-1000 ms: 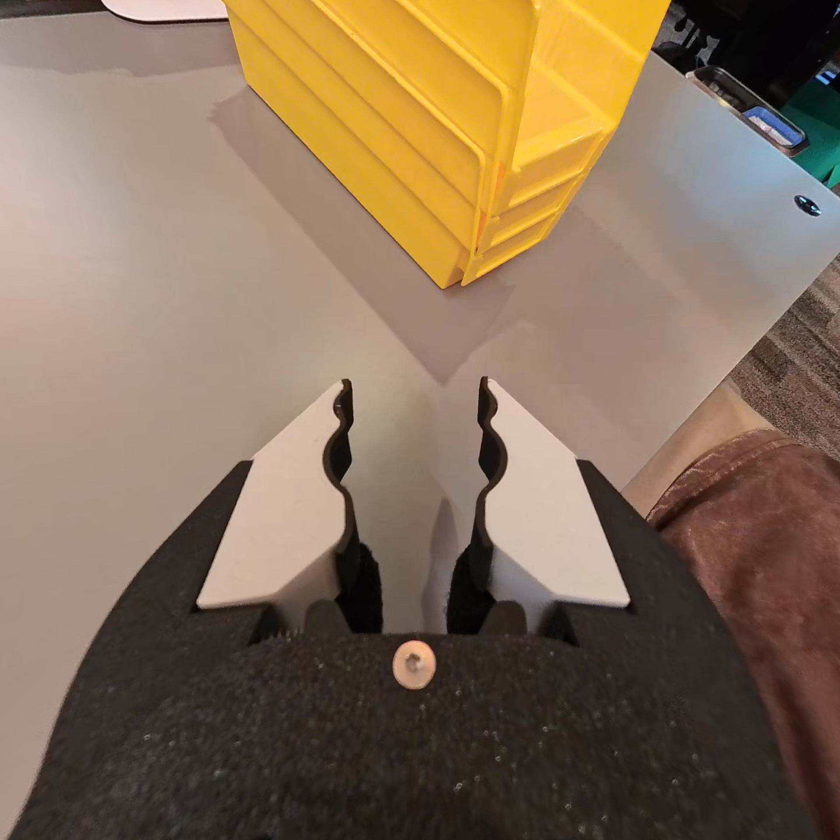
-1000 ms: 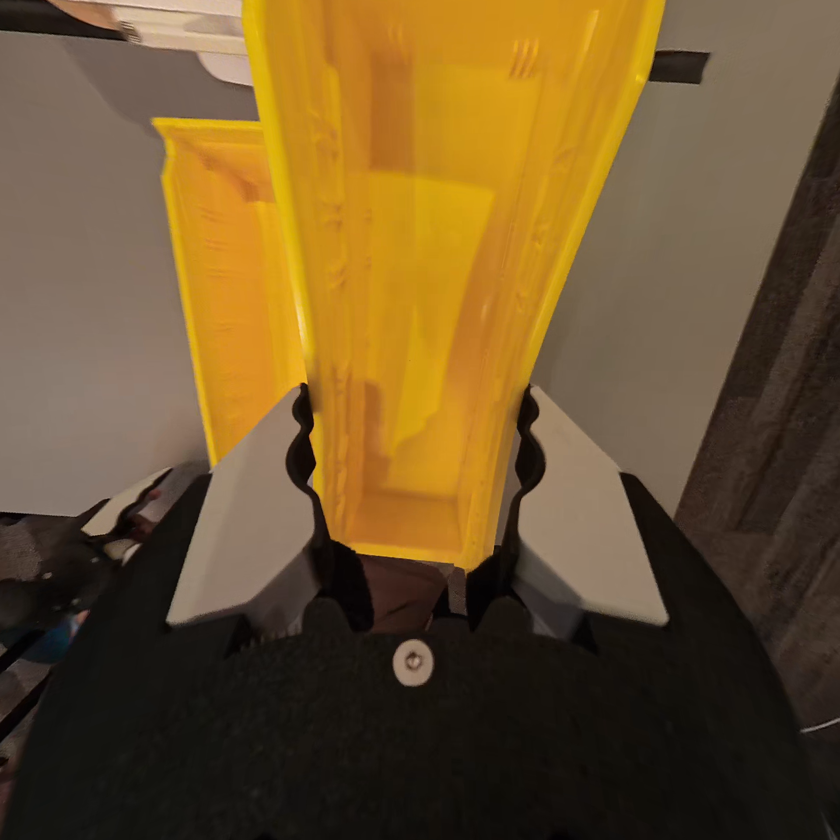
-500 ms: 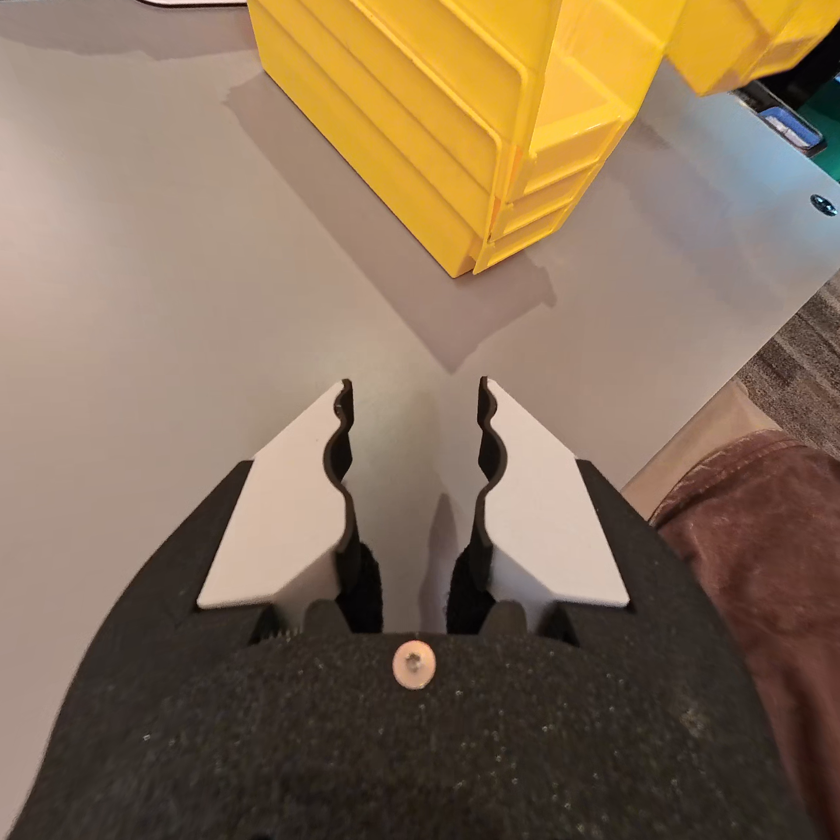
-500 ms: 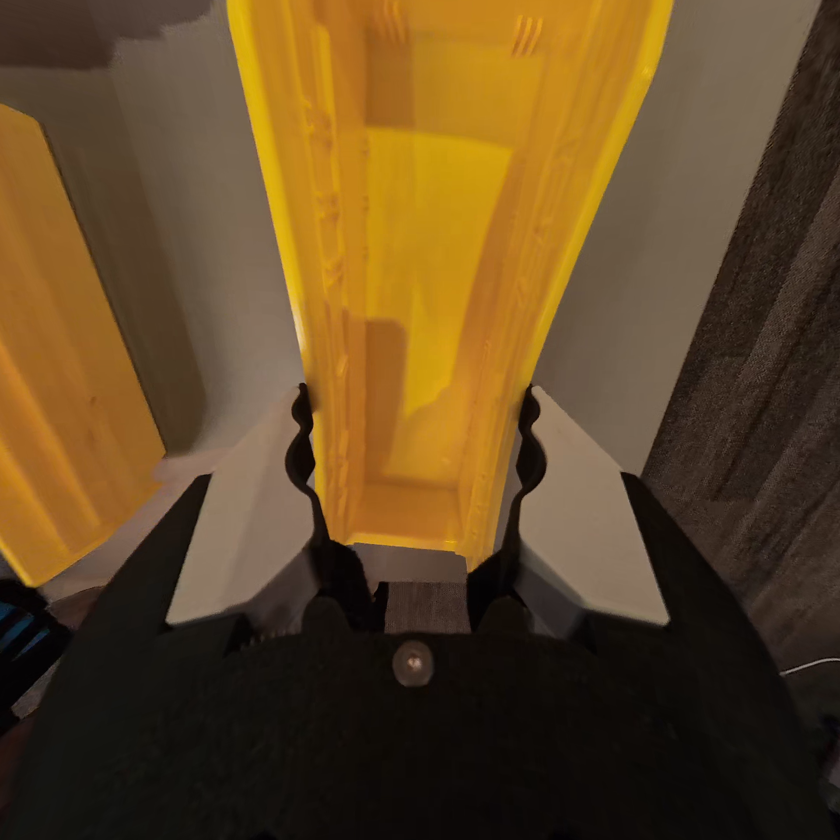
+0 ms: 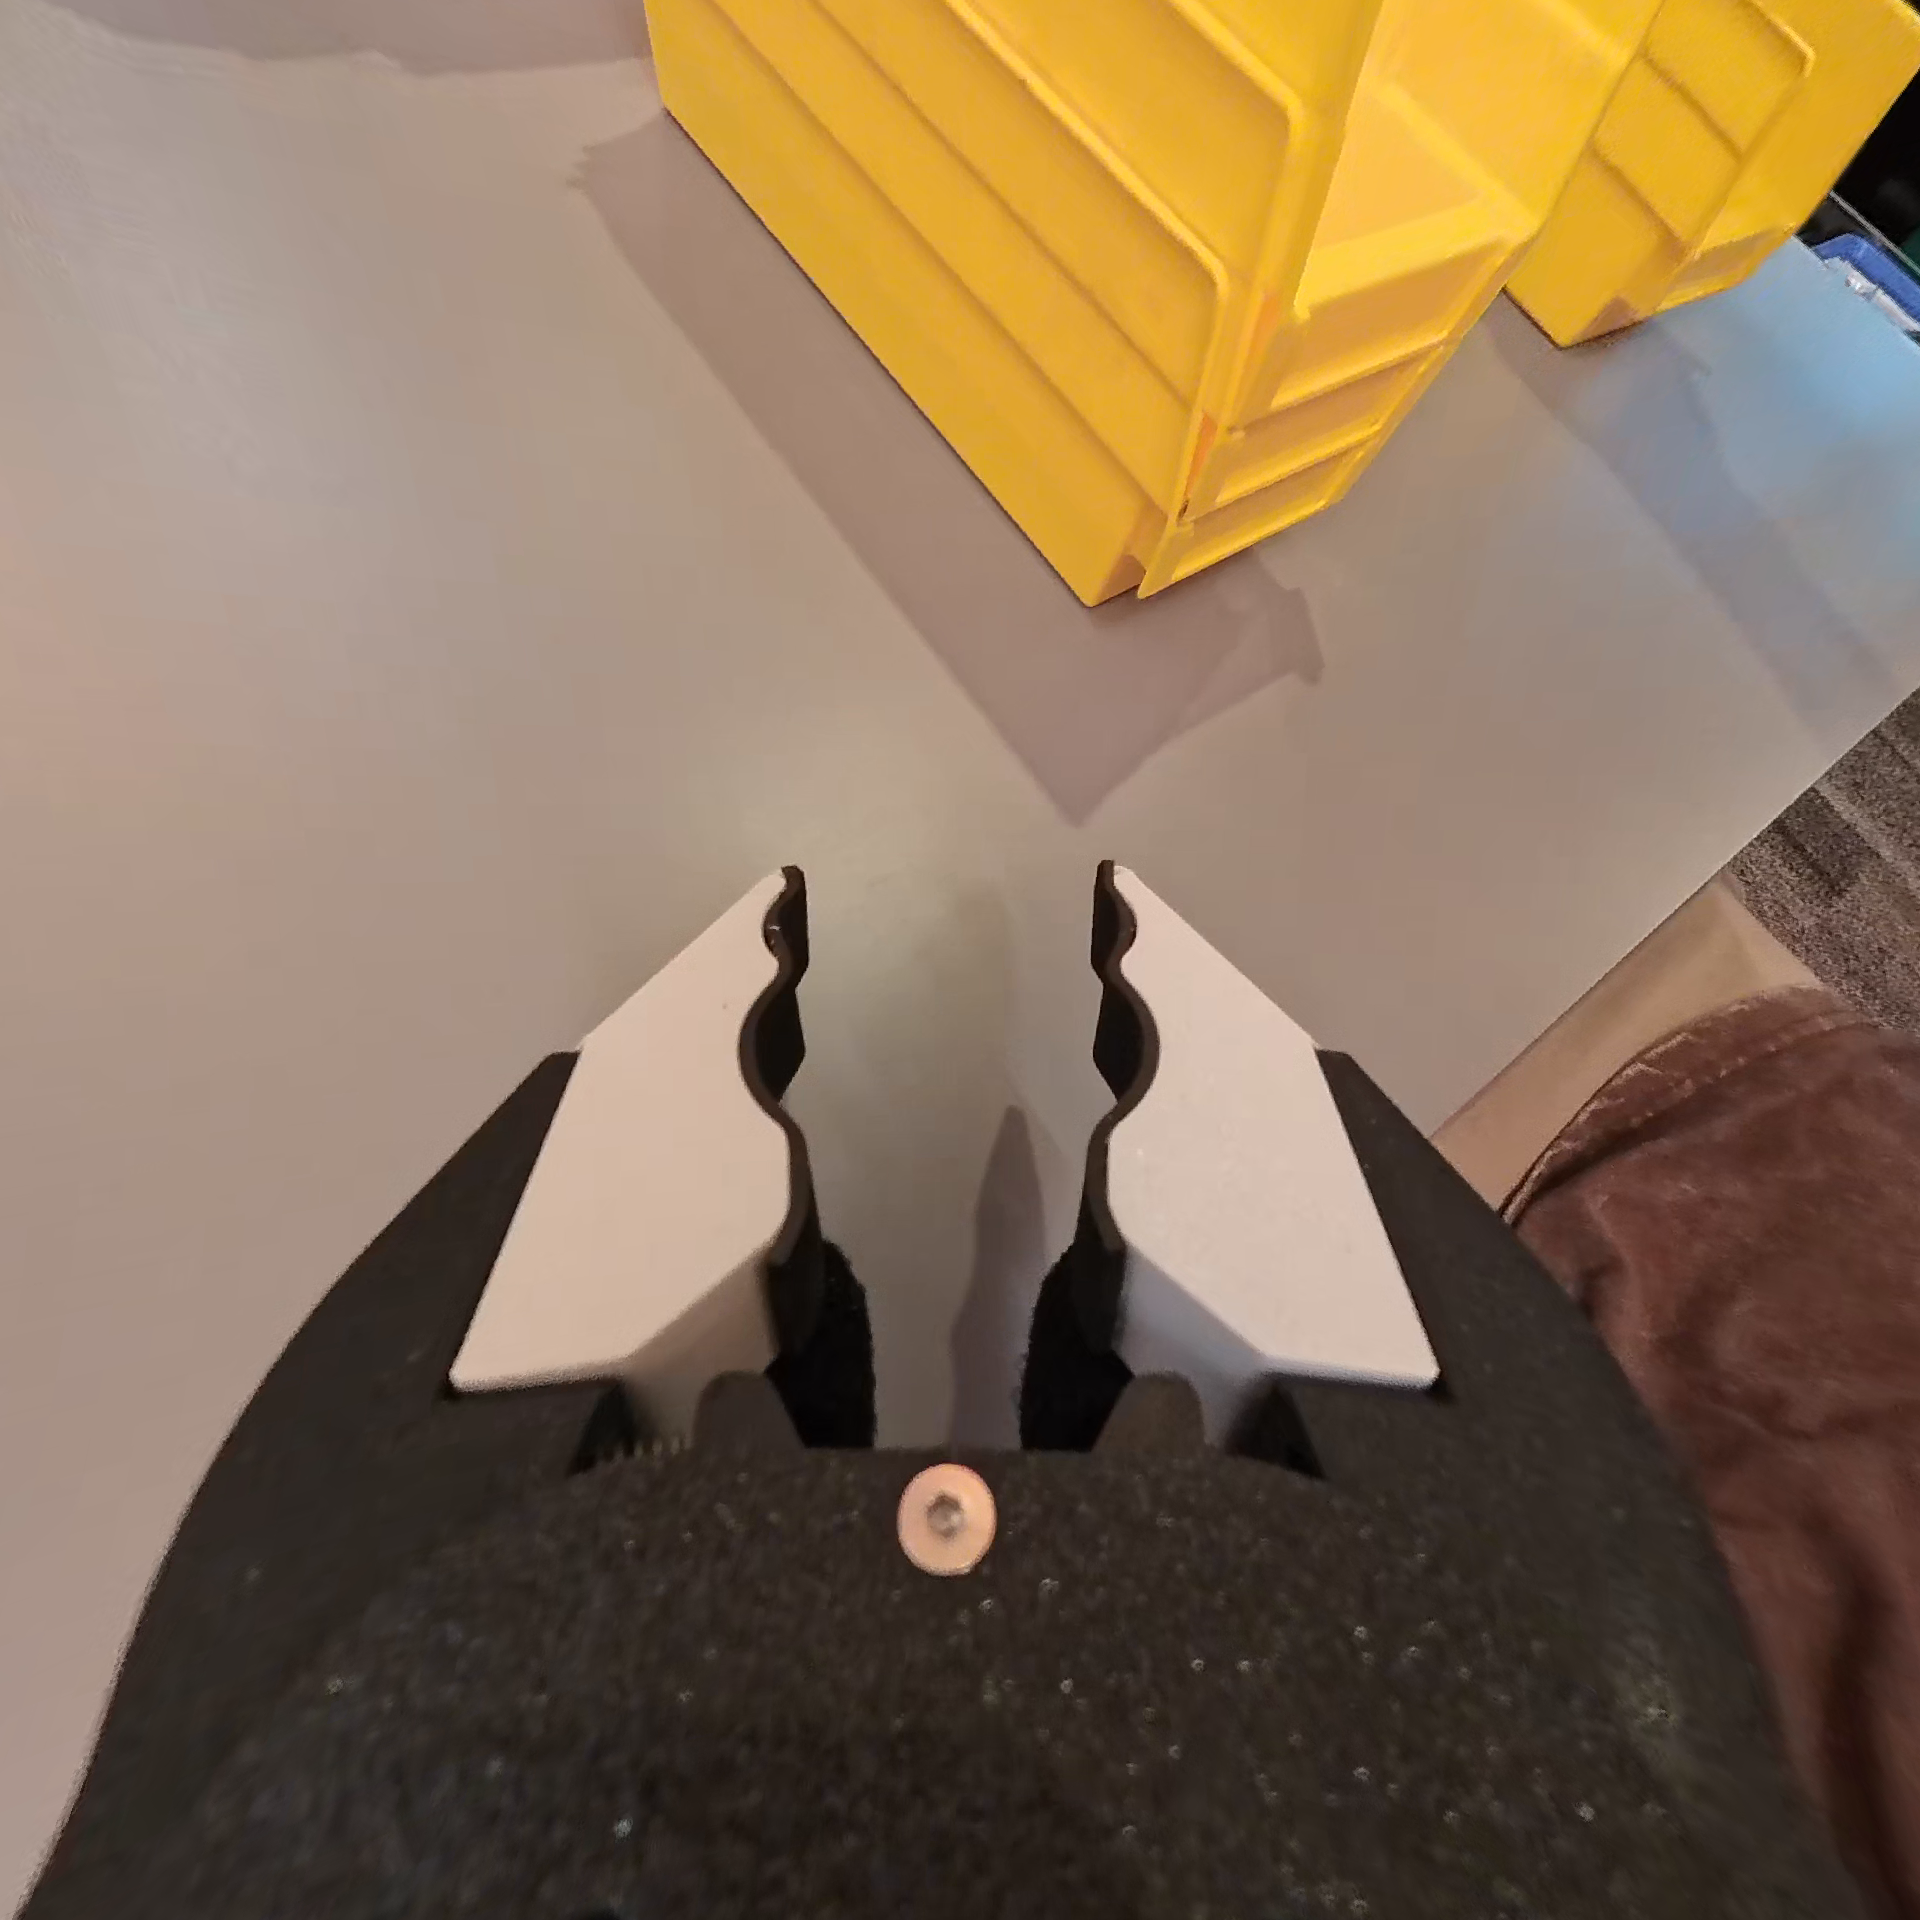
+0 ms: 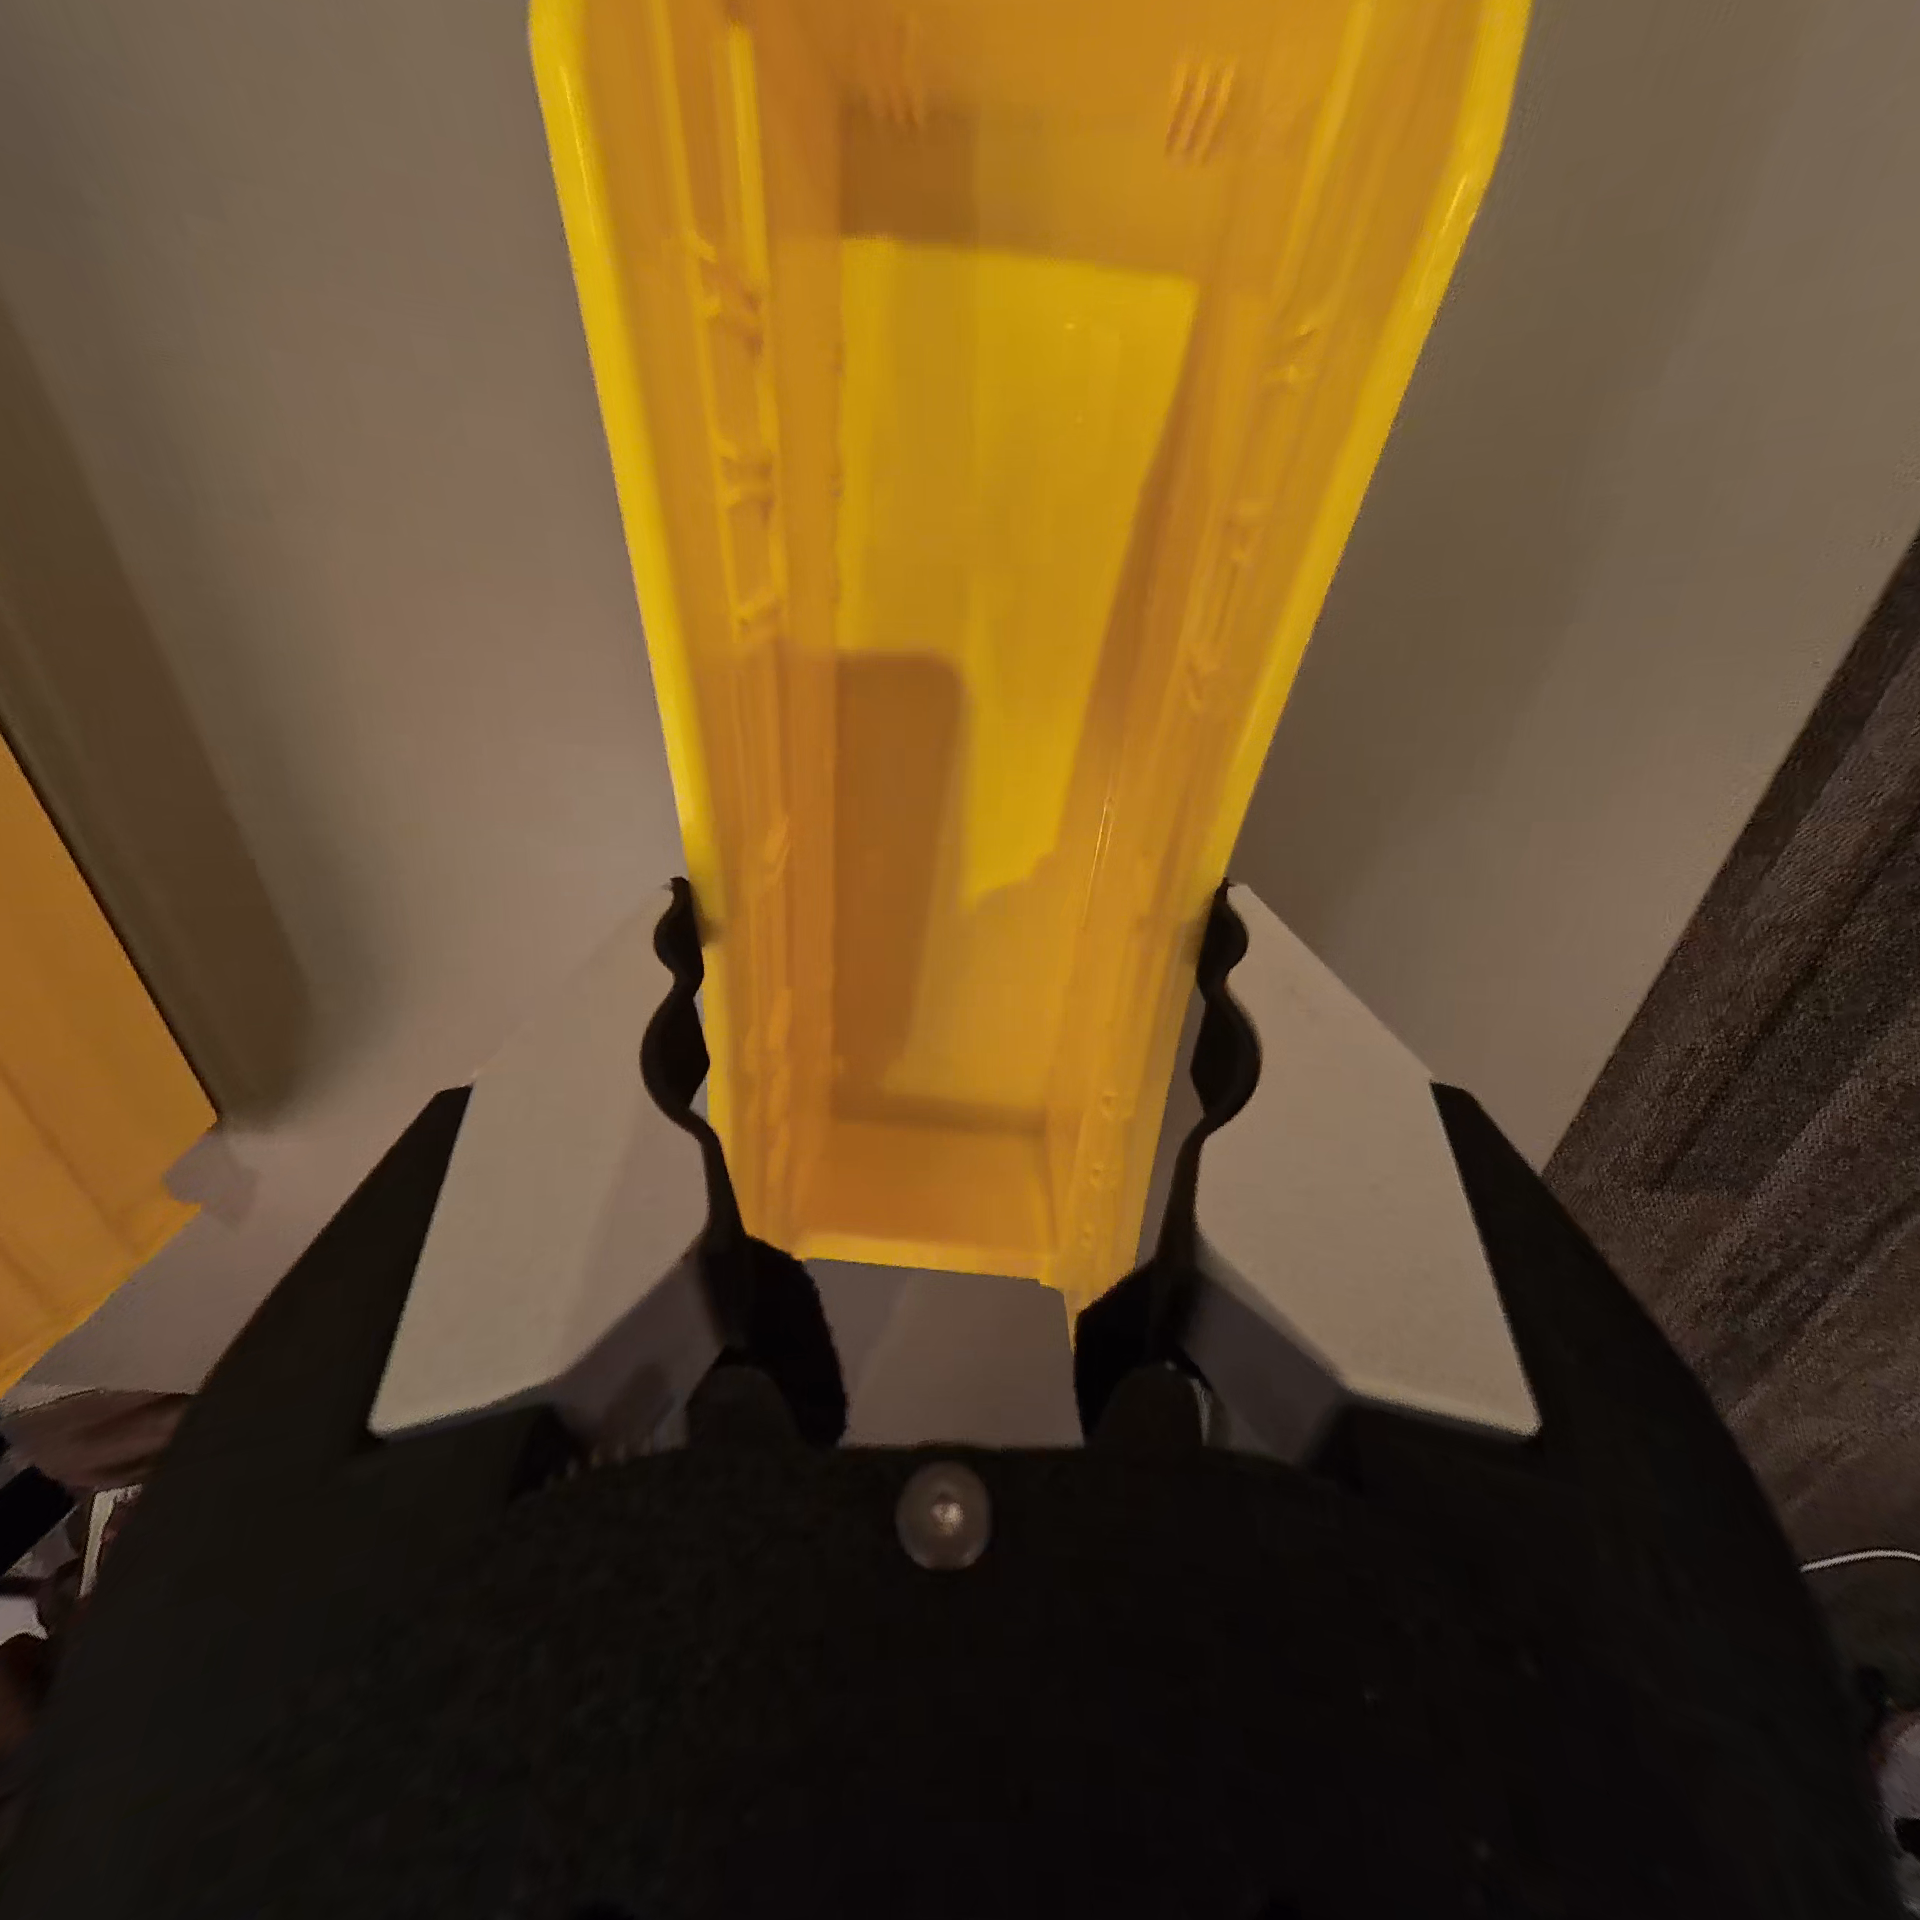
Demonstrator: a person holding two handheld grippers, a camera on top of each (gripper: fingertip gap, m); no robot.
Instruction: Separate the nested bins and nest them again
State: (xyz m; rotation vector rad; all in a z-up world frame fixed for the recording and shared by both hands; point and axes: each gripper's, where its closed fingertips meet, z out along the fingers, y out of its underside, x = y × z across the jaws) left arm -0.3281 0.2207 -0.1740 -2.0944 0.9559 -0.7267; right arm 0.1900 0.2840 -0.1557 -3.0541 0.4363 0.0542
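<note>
A stack of nested yellow bins (image 5: 1091,270) stands on the grey table (image 5: 364,623), ahead of my left gripper (image 5: 945,894), which is open, empty and low over the table. My right gripper (image 6: 951,914) is shut on a single yellow bin (image 6: 1018,520), one finger on each side wall; I look into its open top. That bin shows in the left wrist view (image 5: 1704,156) to the right of the stack, at or just above the table. The stack's edge shows at the left of the right wrist view (image 6: 73,1091).
The table's right edge (image 5: 1558,997) runs diagonally, with carpet floor (image 5: 1849,862) beyond it. A person's brown-clad leg (image 5: 1745,1351) is at the lower right. A blue item (image 5: 1870,270) sits at the far right edge. Carpet (image 6: 1766,935) lies right of the held bin.
My right gripper carried the single bin off the stack, to the right and down beside it. The left gripper stayed open and drew back slightly from the stack.
</note>
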